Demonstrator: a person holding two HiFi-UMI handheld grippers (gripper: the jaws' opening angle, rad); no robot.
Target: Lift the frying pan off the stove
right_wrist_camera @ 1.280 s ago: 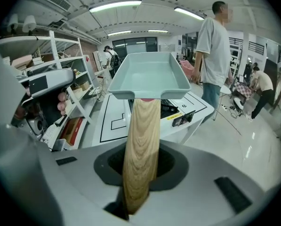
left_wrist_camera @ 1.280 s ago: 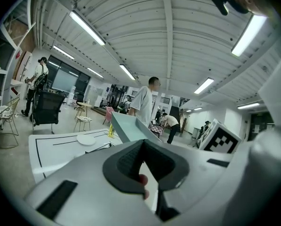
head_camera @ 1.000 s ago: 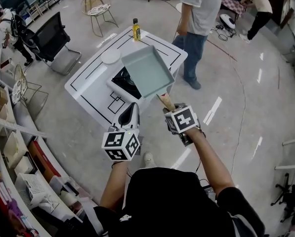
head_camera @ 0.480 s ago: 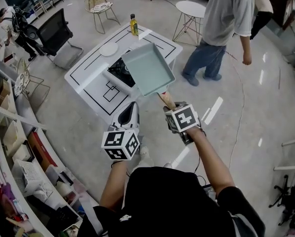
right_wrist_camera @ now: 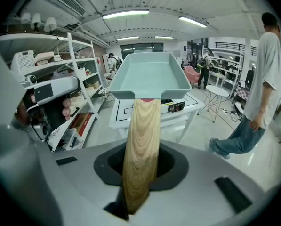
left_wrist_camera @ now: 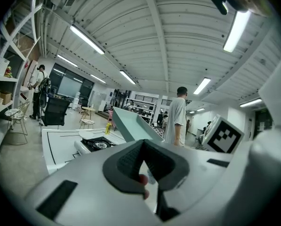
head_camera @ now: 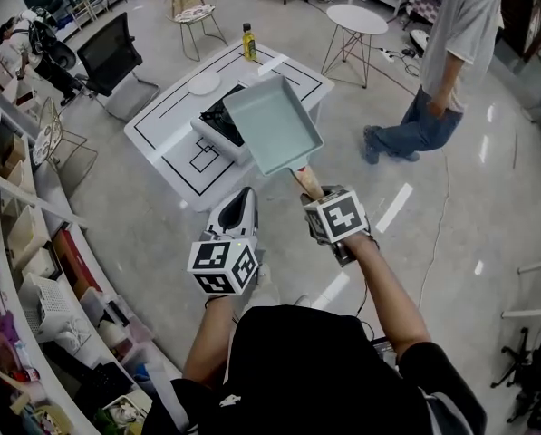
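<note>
The frying pan is a pale teal rectangular pan with a wooden handle. It hangs in the air, clear of the black stove on the white table, nearer to me and to its right. My right gripper is shut on the handle, and the pan fills the middle of the right gripper view. My left gripper hovers lower left of the pan, shut and holding nothing. In the left gripper view, the pan shows above the stove.
A yellow bottle and a white plate stand on the table's far side. A person walks at the right, near a round white table. An office chair stands left of the table; shelves line the left.
The person in the grey shirt has walked from behind the table off to the right. The pan stays held up in my right gripper; the table has slid slightly up-left in view.
</note>
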